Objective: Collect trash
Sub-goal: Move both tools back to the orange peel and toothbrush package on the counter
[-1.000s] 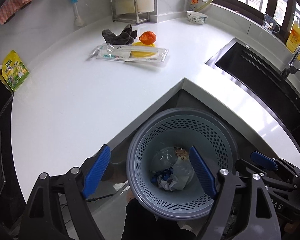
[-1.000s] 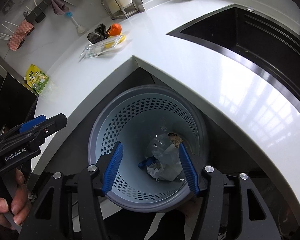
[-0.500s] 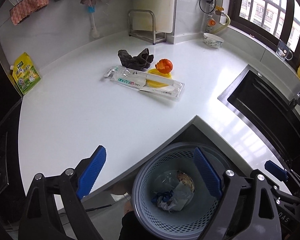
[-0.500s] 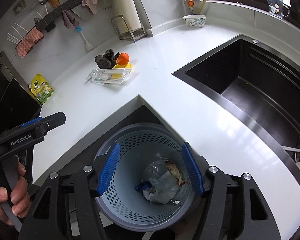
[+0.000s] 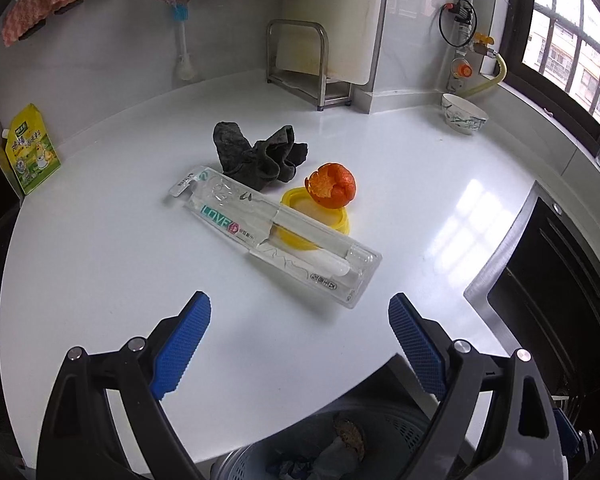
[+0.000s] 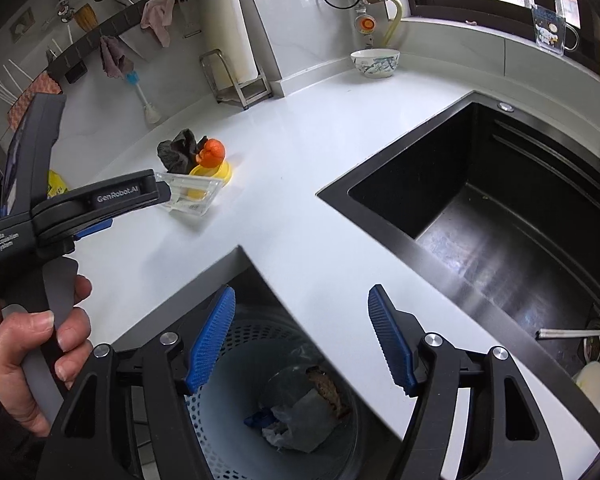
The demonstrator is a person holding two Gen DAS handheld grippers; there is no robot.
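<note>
A clear plastic toothbrush package (image 5: 276, 240) lies on the white counter (image 5: 100, 264), over a yellow lid (image 5: 320, 220) with an orange peel (image 5: 334, 185) on it and a dark grey rag (image 5: 260, 158) behind. My left gripper (image 5: 300, 340) is open and empty, just short of the package. My right gripper (image 6: 300, 336) is open and empty above the grey perforated bin (image 6: 236, 428), which holds crumpled trash (image 6: 300, 412). The left gripper also shows in the right wrist view (image 6: 96, 226), near the package (image 6: 192, 196).
A black sink (image 6: 500, 216) is set in the counter to the right, with a dish and chopsticks at its drain. A white bowl (image 5: 464, 114), a steel rack (image 5: 308, 76) and a yellow-green pouch (image 5: 30, 150) stand along the back wall.
Both grippers rose and tilted up from over the bin toward the counter. The left gripper moved forward over the counter close to the package. Both stayed open.
</note>
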